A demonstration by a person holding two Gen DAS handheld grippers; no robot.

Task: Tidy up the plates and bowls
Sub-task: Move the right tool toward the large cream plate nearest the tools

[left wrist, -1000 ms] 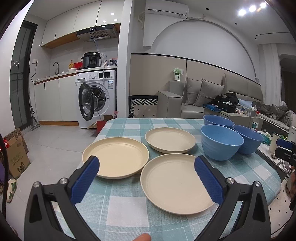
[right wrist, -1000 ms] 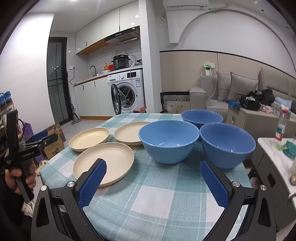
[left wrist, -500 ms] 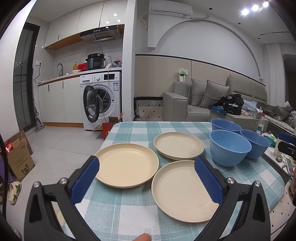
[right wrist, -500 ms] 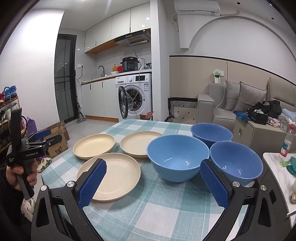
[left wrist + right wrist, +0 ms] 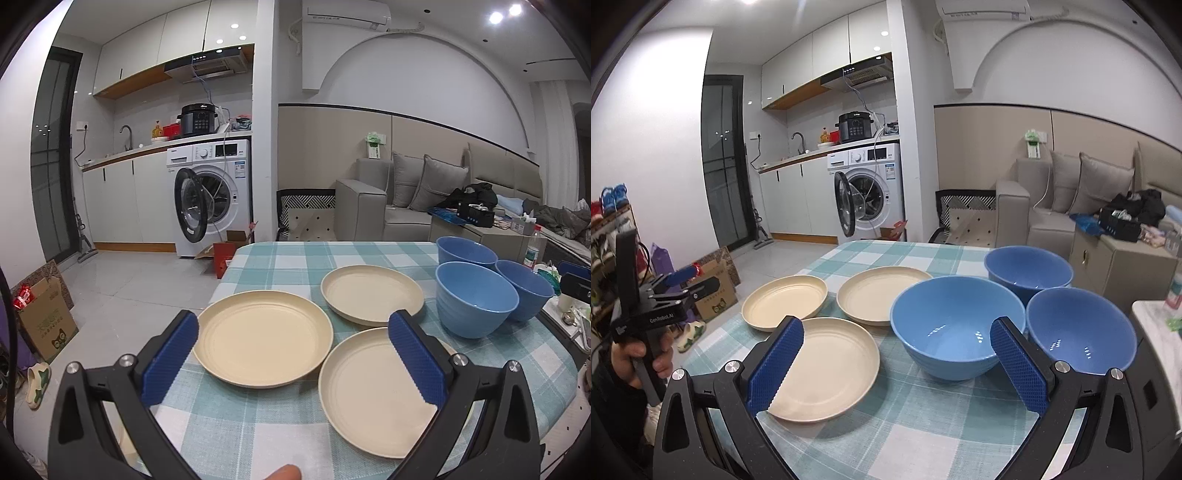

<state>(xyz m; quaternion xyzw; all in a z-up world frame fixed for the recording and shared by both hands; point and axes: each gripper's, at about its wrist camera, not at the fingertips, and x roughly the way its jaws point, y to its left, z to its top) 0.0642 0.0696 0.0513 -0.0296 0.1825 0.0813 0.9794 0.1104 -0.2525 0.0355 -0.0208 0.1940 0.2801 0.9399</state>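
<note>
Three cream plates lie on the checked tablecloth: a left plate, a far plate and a near plate. To their right three blue bowls stand close together: the nearest bowl, a far bowl and a right bowl. My left gripper hangs open above the table's near edge, facing the plates and holding nothing. Open as well, my right gripper hovers in front of the nearest bowl and the near plate, touching neither.
A hand holds the left gripper off the table's left side. Beyond the table are a washing machine with its door open, a sofa, a cardboard box on the floor and a side table at the right.
Both grippers have drawn back and risen, so the table looks smaller and lower in each view. Plates and bowls have stayed where they were. Both grippers remain open.
</note>
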